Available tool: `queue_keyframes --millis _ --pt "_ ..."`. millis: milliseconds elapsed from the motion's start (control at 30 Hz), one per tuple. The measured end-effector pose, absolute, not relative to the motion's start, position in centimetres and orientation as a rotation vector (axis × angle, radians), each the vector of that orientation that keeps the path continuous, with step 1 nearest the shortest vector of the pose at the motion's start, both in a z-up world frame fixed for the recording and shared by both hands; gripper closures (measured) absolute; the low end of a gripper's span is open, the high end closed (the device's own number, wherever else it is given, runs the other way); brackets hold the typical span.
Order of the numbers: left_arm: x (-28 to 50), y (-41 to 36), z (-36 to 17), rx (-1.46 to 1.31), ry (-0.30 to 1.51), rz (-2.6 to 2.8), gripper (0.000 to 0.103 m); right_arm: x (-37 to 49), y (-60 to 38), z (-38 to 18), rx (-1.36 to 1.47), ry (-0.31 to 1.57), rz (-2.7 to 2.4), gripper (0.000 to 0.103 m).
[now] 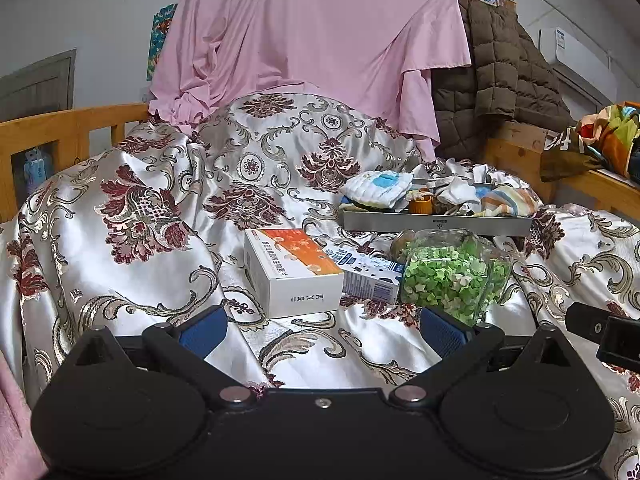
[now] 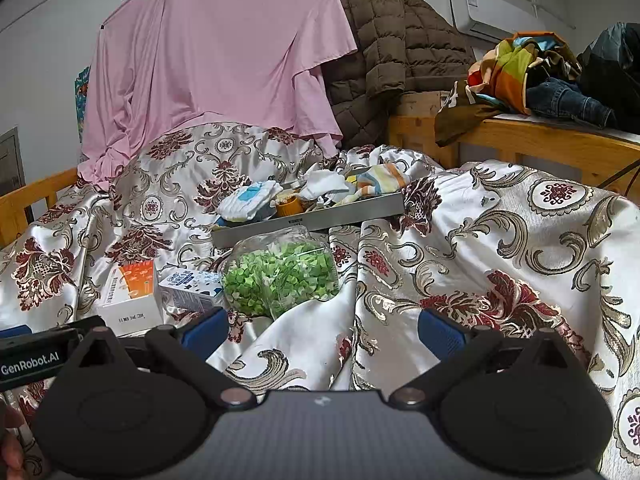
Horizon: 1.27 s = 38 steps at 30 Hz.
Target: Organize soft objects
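- The left gripper is spread wide and empty.
- The right gripper is wide apart too, holding nothing.
- Small cloths fill the tray behind the jar.

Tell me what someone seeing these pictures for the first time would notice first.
Probably the clear jar of bright green paper bits, lying on its side on the shiny floral bedspread, next to a small blue-and-white carton and an orange-and-white box. Behind it sits a grey tray heaped with small socks and cloths, and a large pink sheet hangs at the back.
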<state>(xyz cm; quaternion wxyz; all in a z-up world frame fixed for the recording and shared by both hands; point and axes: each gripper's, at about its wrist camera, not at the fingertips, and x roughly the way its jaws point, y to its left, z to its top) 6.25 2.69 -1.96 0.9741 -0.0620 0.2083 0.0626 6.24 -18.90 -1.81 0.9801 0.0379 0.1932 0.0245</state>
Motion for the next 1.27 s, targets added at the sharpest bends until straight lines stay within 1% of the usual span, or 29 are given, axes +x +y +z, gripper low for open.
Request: queue_keyframes --millis 300,1267 --pt "6.53 2.38 -1.74 -0.064 0.473 0.124 0.001 6.24 -18.91 -1.79 0.075 0.388 0.050 0.000" --pt "6.19 2.06 -1.70 -0.041 0.453 0.106 0.001 6.22 -18.90 -1.93 0.072 0.391 0.051 0.000"
